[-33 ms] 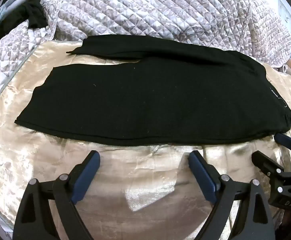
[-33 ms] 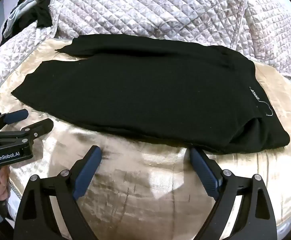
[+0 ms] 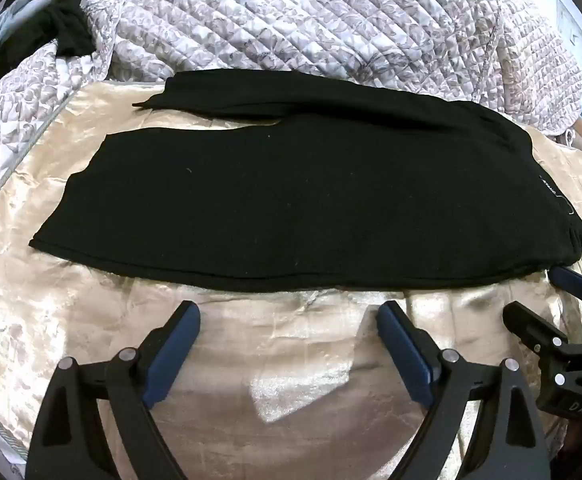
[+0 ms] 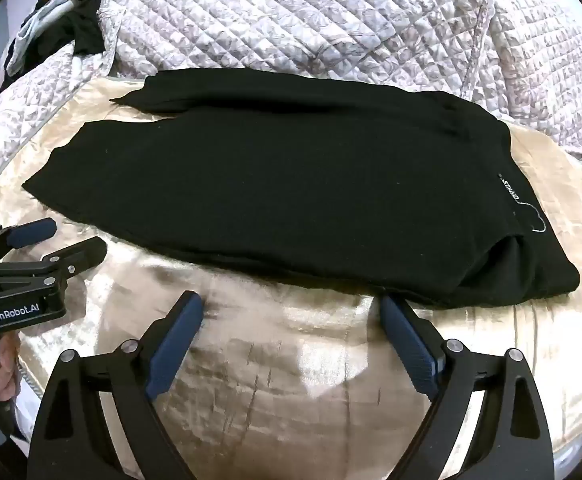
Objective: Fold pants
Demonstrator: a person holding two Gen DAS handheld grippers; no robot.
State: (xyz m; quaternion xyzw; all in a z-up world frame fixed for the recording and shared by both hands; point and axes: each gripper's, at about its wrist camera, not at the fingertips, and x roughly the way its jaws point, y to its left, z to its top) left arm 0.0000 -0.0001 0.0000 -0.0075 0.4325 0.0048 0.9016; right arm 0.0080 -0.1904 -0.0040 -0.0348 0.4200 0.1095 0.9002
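Observation:
Black pants (image 3: 291, 200) lie flat on a shiny cream sheet (image 3: 275, 360), waistband to the right, leg ends to the left, one leg partly over the other. They also show in the right wrist view (image 4: 283, 200), with a white logo near the waistband. My left gripper (image 3: 287, 316) is open and empty, just short of the pants' near edge. My right gripper (image 4: 291, 308) is open and empty, its right fingertip at the near edge by the waistband. Each gripper shows in the other's view: the right one (image 3: 539, 296) and the left one (image 4: 75, 236).
A quilted floral bedspread (image 3: 331, 24) is bunched up behind the pants. Dark and light clothes (image 3: 63, 32) lie at the far left corner. The cream sheet (image 4: 275, 380) extends in front of the pants.

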